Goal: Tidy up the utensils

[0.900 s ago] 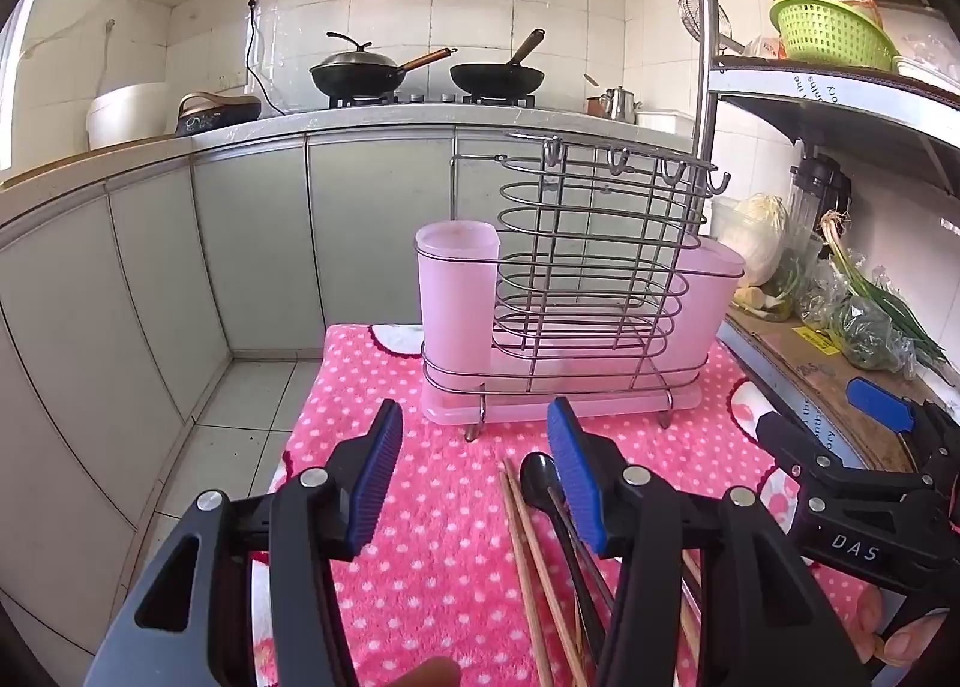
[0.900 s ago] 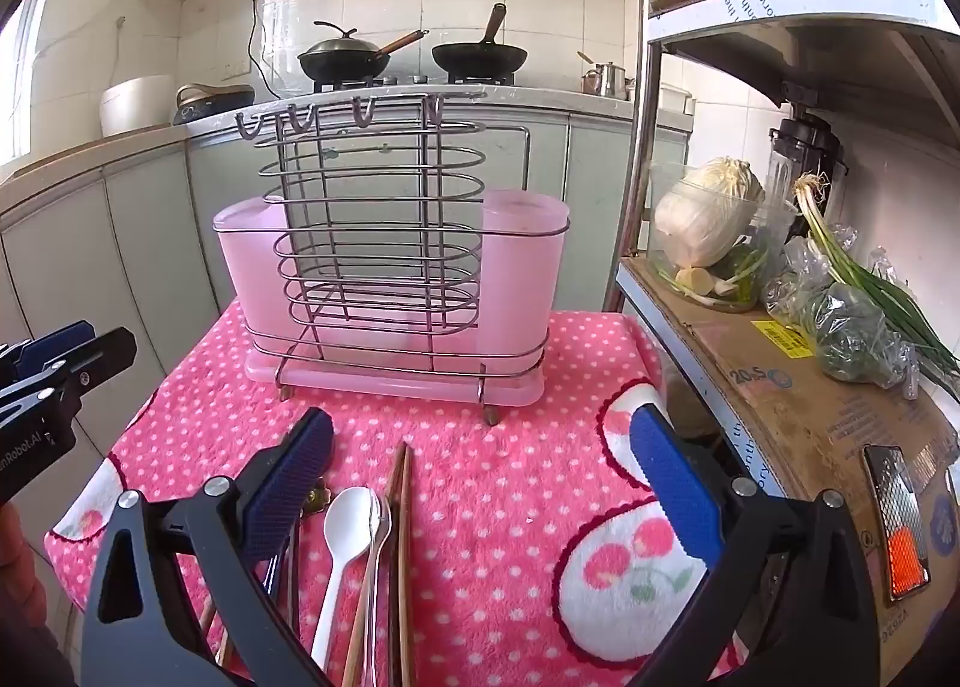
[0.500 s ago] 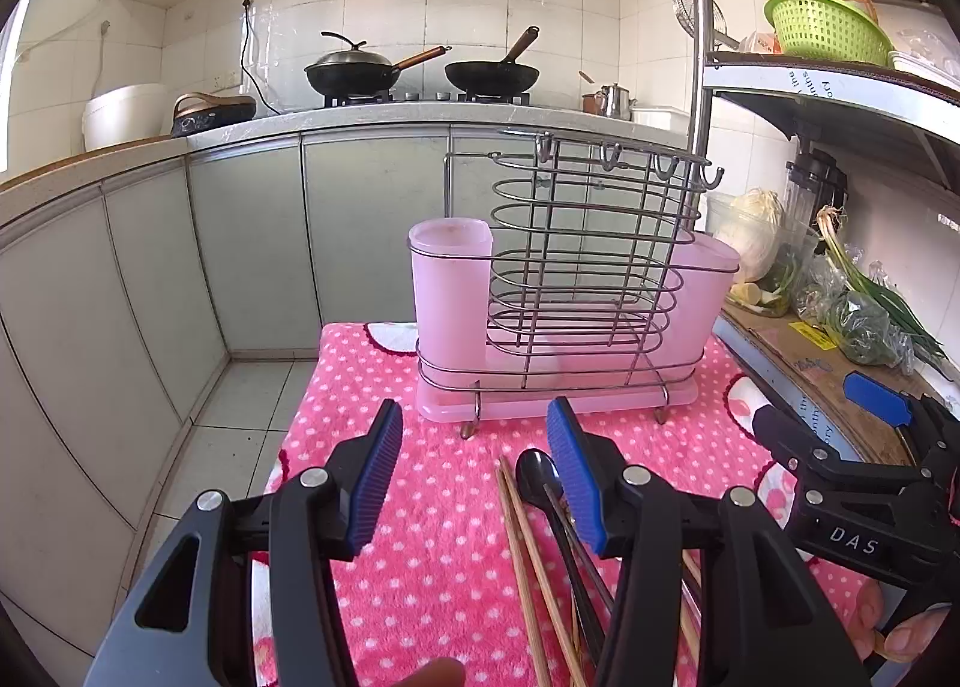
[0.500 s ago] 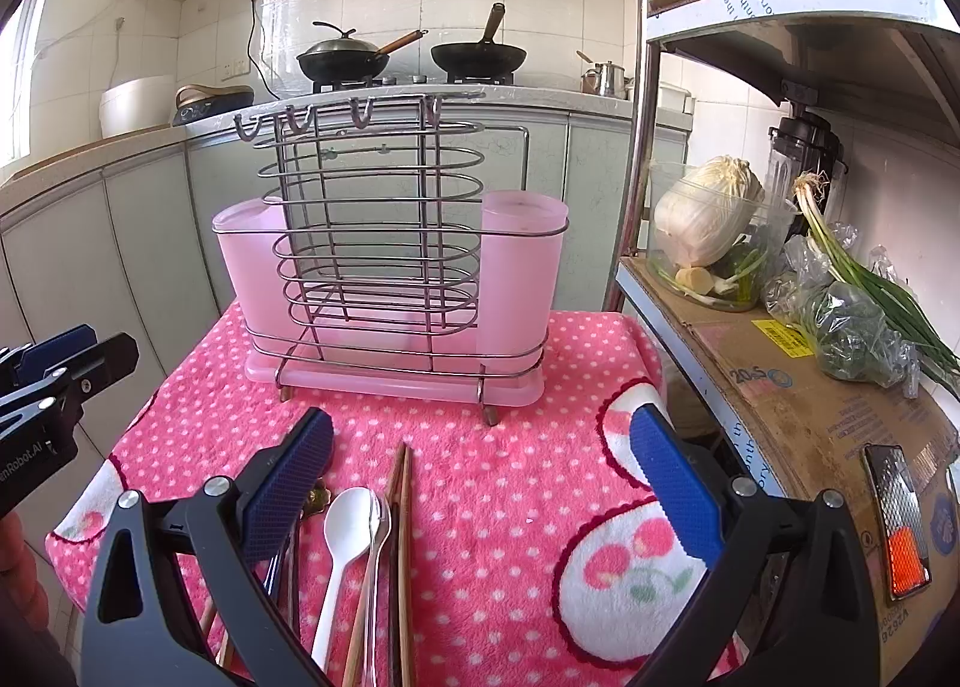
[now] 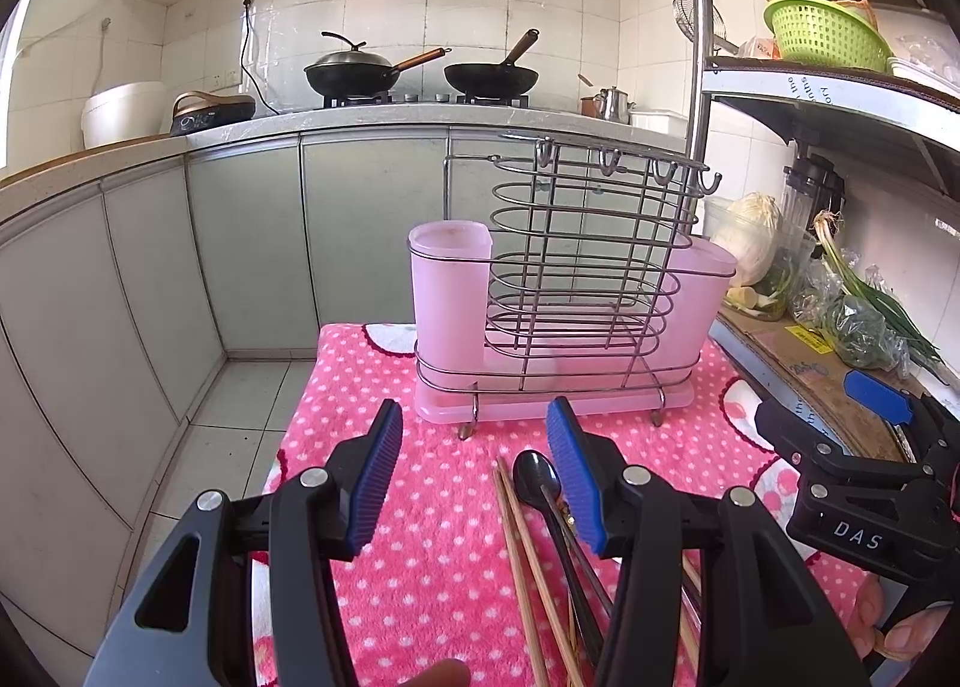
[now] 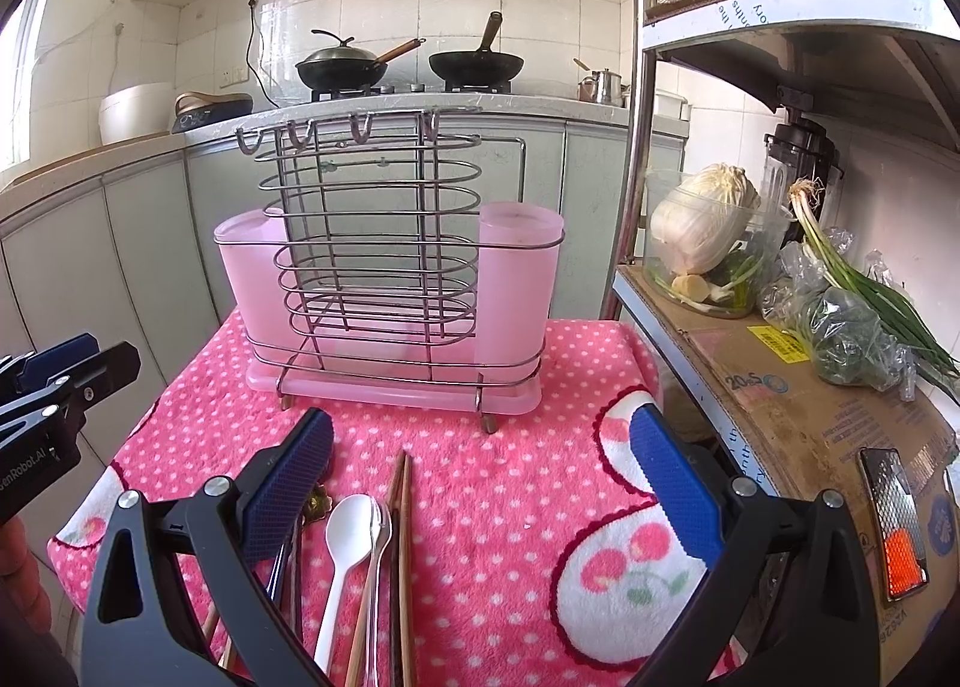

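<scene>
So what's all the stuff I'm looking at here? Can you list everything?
Utensil rack: one, wire with pink cups, on cloth.
Cloth: one, pink dotted, covering table.
White spoon: one, on cloth.
Black spoon: one, on cloth.
Chopsticks: brown, several, beside spoons.
Woks: two, black, on stove.
Basket: one, green, top shelf.
Cabbage: one, white, lower shelf.
Left gripper: open.
Right gripper: open.

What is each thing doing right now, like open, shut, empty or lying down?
left gripper: open, holding nothing
right gripper: open, holding nothing
utensil rack: upright, nothing visible in it
white spoon: lying flat on the cloth
black spoon: lying flat
chopsticks: lying flat
lidded wok: covered
</scene>
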Demonstrator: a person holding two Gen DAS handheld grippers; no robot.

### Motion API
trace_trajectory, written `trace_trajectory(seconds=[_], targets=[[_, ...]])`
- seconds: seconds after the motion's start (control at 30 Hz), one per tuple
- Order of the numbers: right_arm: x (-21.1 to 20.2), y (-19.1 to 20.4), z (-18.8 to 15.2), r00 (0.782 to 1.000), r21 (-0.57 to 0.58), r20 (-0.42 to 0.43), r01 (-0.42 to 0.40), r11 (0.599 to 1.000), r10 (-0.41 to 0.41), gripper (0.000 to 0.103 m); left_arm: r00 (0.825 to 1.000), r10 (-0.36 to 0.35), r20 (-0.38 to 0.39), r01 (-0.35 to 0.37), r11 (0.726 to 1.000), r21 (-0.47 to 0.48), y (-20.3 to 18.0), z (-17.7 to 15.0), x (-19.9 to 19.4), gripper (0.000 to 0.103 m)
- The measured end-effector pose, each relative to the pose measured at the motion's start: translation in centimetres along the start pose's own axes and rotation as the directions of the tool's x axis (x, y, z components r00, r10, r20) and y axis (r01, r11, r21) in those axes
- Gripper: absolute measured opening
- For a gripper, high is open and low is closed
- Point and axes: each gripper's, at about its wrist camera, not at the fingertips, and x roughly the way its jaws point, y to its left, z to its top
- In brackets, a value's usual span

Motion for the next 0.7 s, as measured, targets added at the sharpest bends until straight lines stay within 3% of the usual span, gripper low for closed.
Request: trace_trajectory(seconds=[0.7], targets=[[-0.03,-0.75,-0.01,1.0,0.033,0.002,0.001,0.999,-0.001,0.1,1.0,-0.004,-0.007,0.004,1.0,0.001,-0.05,0.06,0.08,0.05]])
